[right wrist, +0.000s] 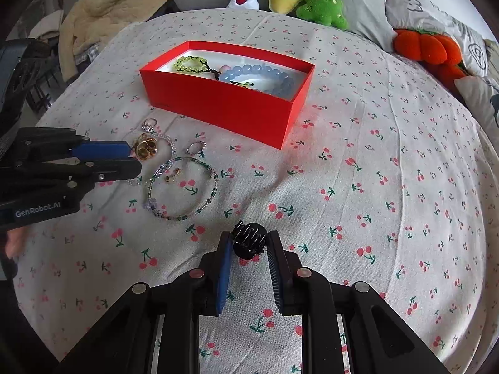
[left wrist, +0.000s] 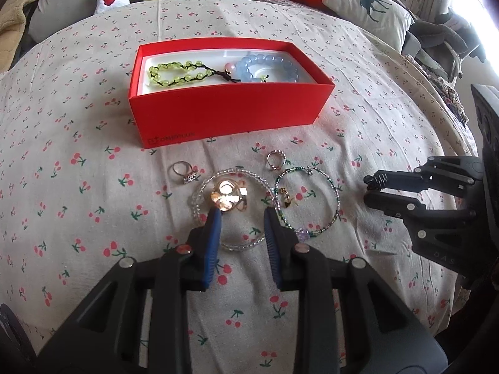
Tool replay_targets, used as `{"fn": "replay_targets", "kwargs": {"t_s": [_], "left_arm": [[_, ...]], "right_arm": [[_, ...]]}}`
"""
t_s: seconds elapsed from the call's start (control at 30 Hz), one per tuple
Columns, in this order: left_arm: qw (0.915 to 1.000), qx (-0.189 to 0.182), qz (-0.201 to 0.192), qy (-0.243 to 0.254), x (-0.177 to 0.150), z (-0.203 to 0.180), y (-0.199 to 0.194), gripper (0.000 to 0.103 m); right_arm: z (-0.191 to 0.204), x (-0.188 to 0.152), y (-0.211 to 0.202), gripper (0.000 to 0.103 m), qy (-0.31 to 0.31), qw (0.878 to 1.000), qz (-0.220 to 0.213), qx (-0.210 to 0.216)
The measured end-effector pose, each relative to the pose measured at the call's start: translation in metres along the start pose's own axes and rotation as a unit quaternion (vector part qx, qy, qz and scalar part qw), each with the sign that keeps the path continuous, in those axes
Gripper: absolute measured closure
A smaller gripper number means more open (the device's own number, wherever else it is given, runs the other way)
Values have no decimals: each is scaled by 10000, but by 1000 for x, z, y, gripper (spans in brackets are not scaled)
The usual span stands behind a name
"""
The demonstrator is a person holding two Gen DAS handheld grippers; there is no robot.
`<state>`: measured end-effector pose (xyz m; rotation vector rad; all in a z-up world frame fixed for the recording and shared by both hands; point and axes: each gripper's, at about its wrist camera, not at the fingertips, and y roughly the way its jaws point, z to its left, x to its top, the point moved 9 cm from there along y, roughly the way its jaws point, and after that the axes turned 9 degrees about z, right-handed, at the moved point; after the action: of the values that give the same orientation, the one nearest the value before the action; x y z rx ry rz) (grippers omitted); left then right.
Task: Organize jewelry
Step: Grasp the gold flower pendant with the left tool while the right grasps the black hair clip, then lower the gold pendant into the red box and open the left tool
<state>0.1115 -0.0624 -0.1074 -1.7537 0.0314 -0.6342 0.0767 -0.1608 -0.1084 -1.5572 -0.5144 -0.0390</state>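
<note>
The left gripper (left wrist: 241, 215), its blue-padded jaws spread apart and pinching nothing, hovers low over the cherry-print bedsheet (left wrist: 93, 218) with the shiny gold, domed ring (left wrist: 226, 198) lying just past its tips at about 11 o'clock, inside the clear-beaded bracelet (left wrist: 199, 191). The right gripper (right wrist: 248, 243) holds a small black toothed hair claw clip (right wrist: 248, 237) between its pads, jaws only part closed, well apart from that ring, so the left looks the nearer hand. Farther at 12 o'clock sits the open red cardboard box (left wrist: 224, 109), long axis running 9 to 3, with green and pale-blue bead bracelets inside.
</note>
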Motion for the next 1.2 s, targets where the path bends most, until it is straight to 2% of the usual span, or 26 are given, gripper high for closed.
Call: {"fn": "replay_targets", "kwargs": {"t_s": [0.1, 0.43, 0.53, 0.87, 1.03, 1.2], "left_arm": [[9999, 25, 69, -81, 1, 5, 8, 73], [9999, 97, -49, -36, 8, 7, 13, 73], [9997, 215, -61, 0, 8, 8, 12, 82], [9997, 148, -195, -84, 10, 8, -8, 83], [9992, 104, -306, -252, 18, 11, -23, 83], [9976, 29, -558, -416, 35, 12, -42, 83]], "right_arm": [[0, 1, -2, 80, 11, 10000, -14, 43], [3, -3, 1, 80, -10, 9999, 64, 107], [2, -3, 1, 80, 17, 9999, 66, 93], [4, 2, -10, 80, 143, 9999, -53, 75], [3, 15, -22, 80, 320, 9993, -174, 94], [1, 45, -42, 80, 555, 9972, -478, 149]]}}
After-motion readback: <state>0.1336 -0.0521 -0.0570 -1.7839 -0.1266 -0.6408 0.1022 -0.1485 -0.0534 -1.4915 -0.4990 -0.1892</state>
